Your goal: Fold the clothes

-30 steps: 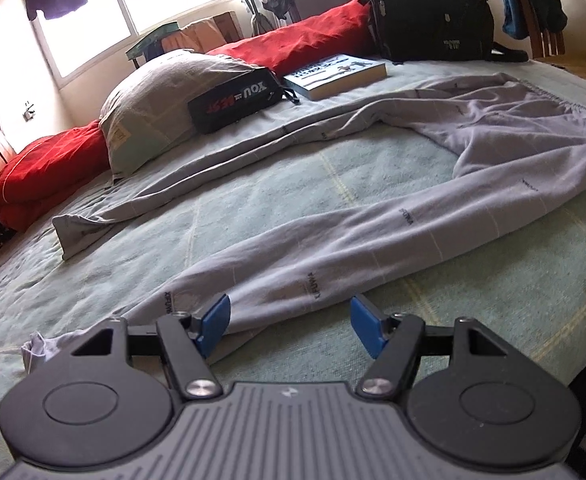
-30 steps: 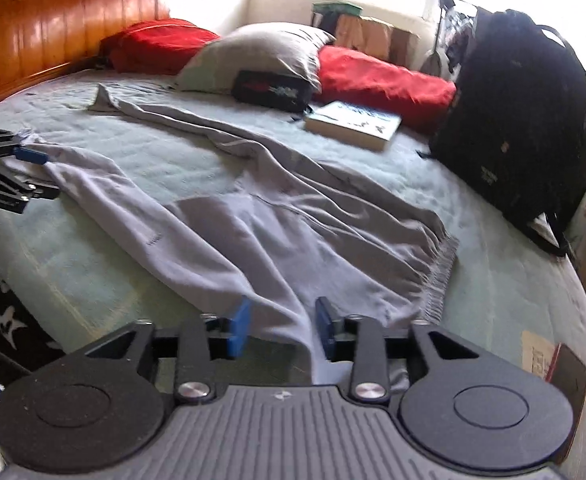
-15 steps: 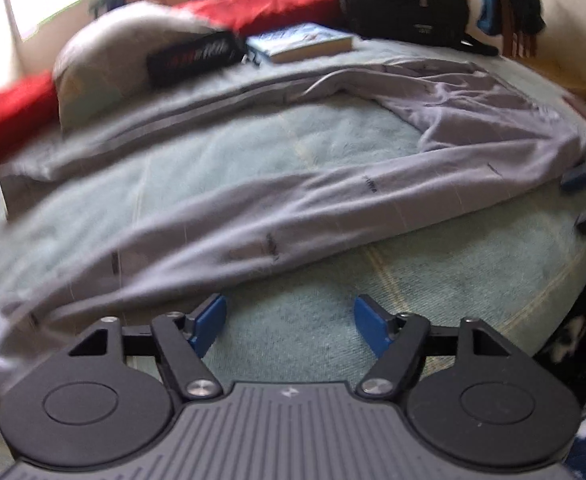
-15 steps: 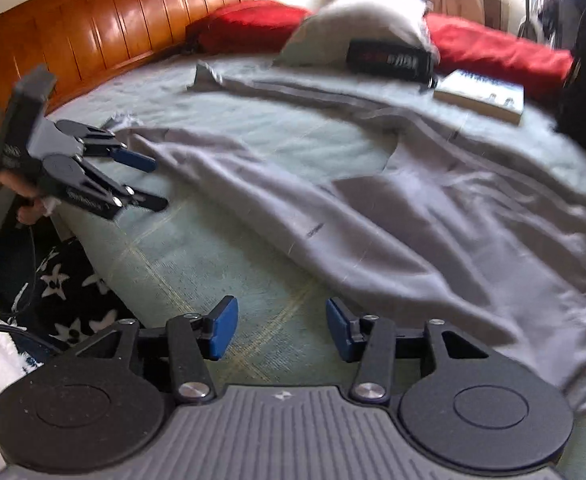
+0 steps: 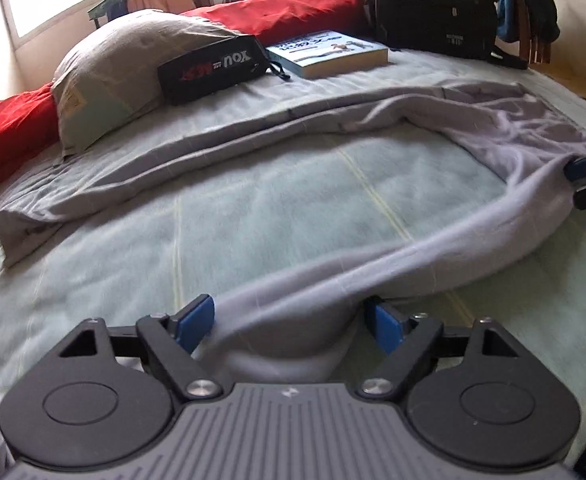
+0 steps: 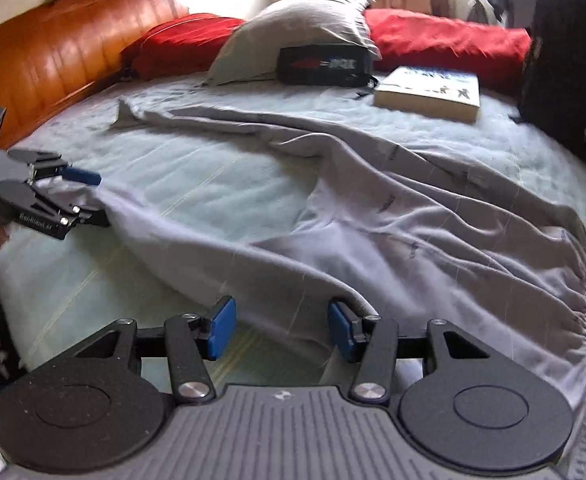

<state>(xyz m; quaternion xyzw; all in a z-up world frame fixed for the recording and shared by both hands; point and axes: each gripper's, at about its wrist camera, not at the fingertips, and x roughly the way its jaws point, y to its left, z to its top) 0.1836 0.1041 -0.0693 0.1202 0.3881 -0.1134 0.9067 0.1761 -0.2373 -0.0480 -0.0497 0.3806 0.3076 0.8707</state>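
Grey trousers (image 5: 373, 264) lie spread over the pale green bed cover (image 5: 273, 200), both legs running left toward the pillows. My left gripper (image 5: 291, 316) is low over the near leg. Its jaws are opening, and a hump of the leg's cloth sits between the blue pads without being pinched. From the right wrist view, the left gripper (image 6: 97, 200) straddles that leg's end. My right gripper (image 6: 281, 322) stands open over the trousers (image 6: 413, 232) near the seat, with cloth between its fingers. The right gripper (image 5: 573, 184) also shows at the left wrist view's right edge.
At the head of the bed lie a grey pillow (image 5: 133, 68), red pillows (image 5: 293, 12), a black pouch (image 5: 213, 68) and a book (image 5: 333, 54). A black backpack (image 5: 433, 4) stands at the far right. The wooden headboard (image 6: 73, 52) runs along the left.
Both grippers have swung across the bed and come down onto the trousers, with cloth now between the fingers of each. Both sets of jaws stand wider than a second ago.
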